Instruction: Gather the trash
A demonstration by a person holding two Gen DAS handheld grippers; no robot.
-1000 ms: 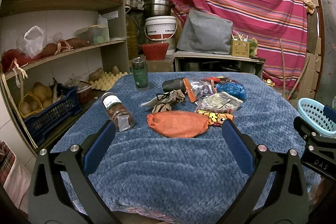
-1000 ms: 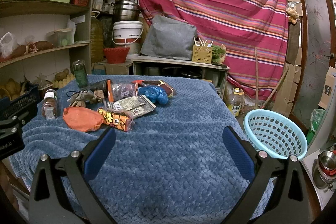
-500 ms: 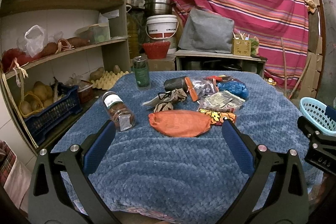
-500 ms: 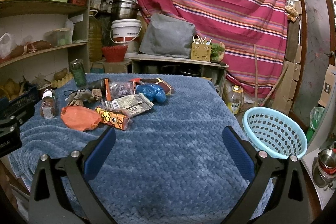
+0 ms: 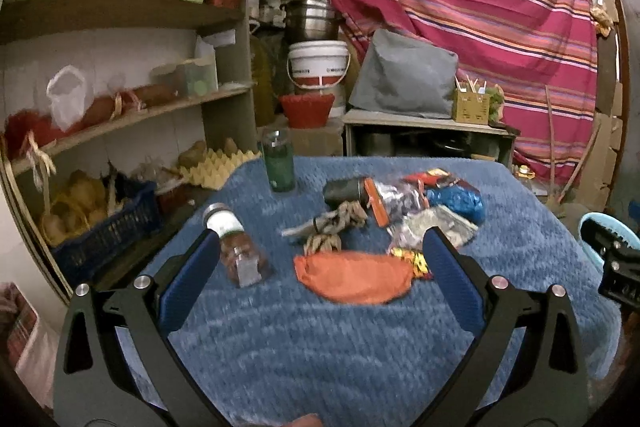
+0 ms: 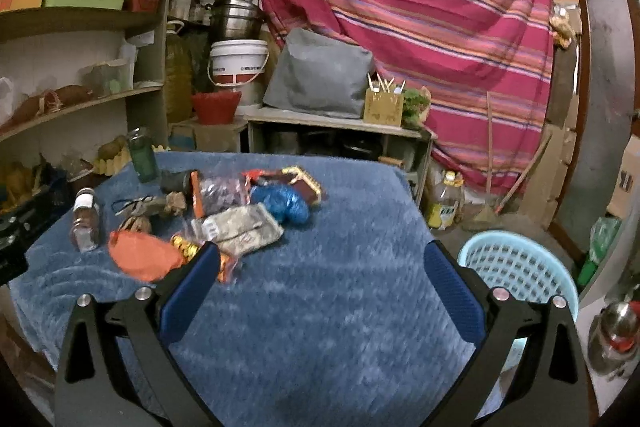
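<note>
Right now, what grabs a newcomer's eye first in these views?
The heap of trash on the blue blanket: an orange bag nearest, a crumpled blue bag at the back. Behind hangs a striped red cloth; a light-blue basket stands past the table's right edge.

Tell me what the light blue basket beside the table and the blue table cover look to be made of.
Light blue basket: looks like moulded plastic, smooth and slightly glossy, with a regular grid of holes in its wall. Blue table cover: seems a soft plush fabric, matte, with a woven-looking raised texture and rumpled folds at the left edge.
</note>
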